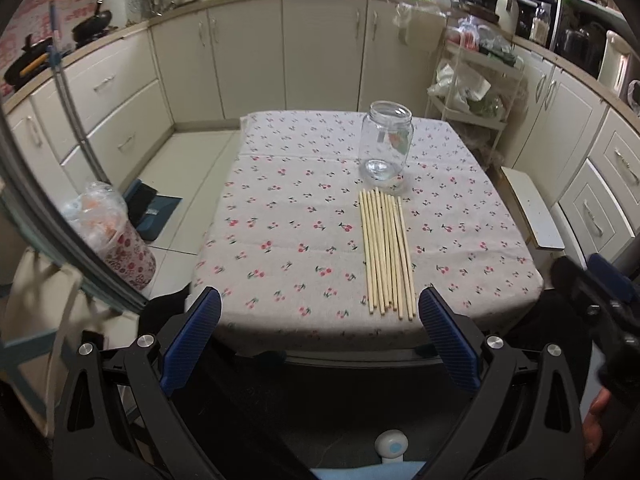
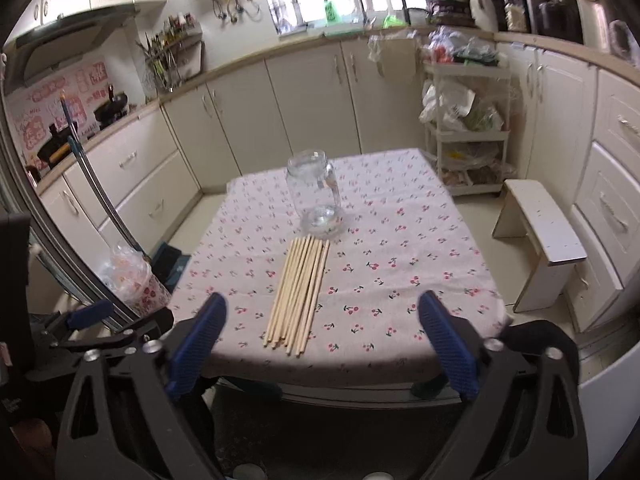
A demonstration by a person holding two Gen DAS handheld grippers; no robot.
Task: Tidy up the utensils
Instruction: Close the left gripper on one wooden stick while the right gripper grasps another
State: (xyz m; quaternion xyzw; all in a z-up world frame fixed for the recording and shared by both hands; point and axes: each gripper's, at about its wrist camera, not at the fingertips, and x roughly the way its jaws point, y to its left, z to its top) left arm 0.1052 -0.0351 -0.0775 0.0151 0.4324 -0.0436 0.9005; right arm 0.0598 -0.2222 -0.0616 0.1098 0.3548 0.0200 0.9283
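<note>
Wooden chopsticks (image 1: 387, 254), about ten (bundle overlaps); one glass jar (image 1: 386, 141).

Open tablecloth (image 1: 280, 216) left of chopsticks (image 1: 386, 252), glass jar (image 1: 386, 140) upright blocking just beyond their far tips, bare cloth right too.

No writing can be read in either view. The pink and white wall decals (image 2: 60, 108) behind the stove carry lettering too blurred to make out, and the small label on the glass jar (image 1: 400, 140) is just as illegible.
</note>
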